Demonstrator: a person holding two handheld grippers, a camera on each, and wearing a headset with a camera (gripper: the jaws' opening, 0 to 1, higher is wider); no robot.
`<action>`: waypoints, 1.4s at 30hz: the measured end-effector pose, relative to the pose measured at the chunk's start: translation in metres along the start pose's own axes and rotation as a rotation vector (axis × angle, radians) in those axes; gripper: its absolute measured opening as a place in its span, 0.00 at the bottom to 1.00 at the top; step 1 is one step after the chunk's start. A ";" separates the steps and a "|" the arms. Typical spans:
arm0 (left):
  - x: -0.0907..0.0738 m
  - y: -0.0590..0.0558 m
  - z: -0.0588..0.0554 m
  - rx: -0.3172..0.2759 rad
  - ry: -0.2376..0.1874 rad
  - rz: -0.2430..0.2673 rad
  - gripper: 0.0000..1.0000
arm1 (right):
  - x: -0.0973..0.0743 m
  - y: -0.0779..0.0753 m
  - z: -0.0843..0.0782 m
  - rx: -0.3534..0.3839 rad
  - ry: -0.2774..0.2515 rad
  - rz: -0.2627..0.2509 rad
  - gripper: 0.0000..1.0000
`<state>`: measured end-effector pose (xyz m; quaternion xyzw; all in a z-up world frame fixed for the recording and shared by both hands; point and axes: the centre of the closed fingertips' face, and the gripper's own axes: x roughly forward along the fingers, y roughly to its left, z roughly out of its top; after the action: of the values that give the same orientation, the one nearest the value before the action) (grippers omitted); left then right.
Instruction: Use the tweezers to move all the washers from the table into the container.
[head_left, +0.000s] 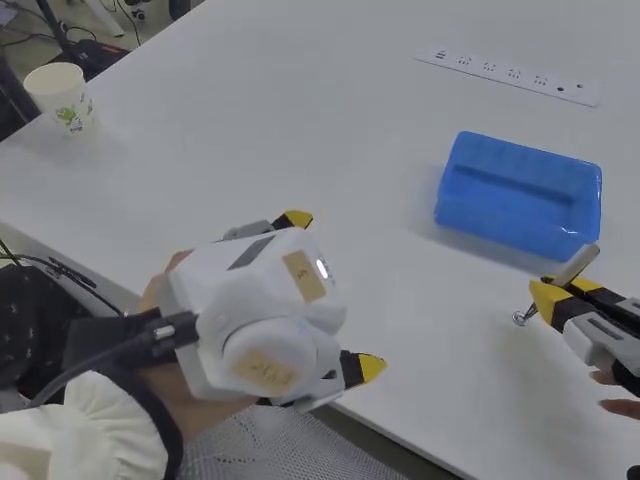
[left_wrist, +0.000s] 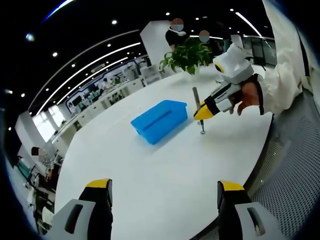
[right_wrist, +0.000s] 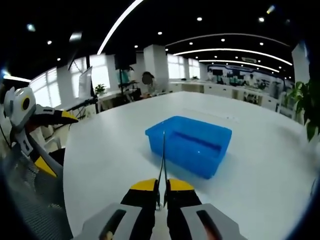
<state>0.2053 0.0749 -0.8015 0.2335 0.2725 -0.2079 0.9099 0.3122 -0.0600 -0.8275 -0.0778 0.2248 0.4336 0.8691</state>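
While the right gripper (head_left: 548, 298) stands near the table's front edge with its jaws pressed together on the tweezers (head_left: 577, 264), the tweezer tips reach down to a small metal piece (head_left: 520, 318), which I take for a washer. It sits on the white table (head_left: 300, 130) near the blue container (head_left: 520, 193), on the person's side of it. Whether the tips actually have it pinched is too small to tell. The left gripper (head_left: 330, 292) hovers well apart, jaws spread wide, holding nothing. My worry is the lift: a flat washer caught by thin tips could slip or flick away, perhaps off the near edge, if the squeeze is uneven. The tweezers could also twist between the jaws, or the washer could clip the container's wall and drop outside.
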 end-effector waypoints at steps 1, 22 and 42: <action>0.000 0.000 0.000 0.001 0.000 0.000 0.88 | 0.000 0.000 0.001 -0.007 -0.001 -0.004 0.04; 0.000 0.000 -0.002 0.010 0.013 0.002 0.87 | -0.001 -0.001 -0.004 -0.013 -0.047 -0.007 0.03; 0.001 0.002 -0.003 0.001 0.017 0.014 0.87 | 0.000 -0.002 -0.002 0.046 -0.006 0.003 0.01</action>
<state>0.2059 0.0781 -0.8031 0.2374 0.2783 -0.1998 0.9090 0.3131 -0.0622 -0.8294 -0.0561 0.2324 0.4296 0.8708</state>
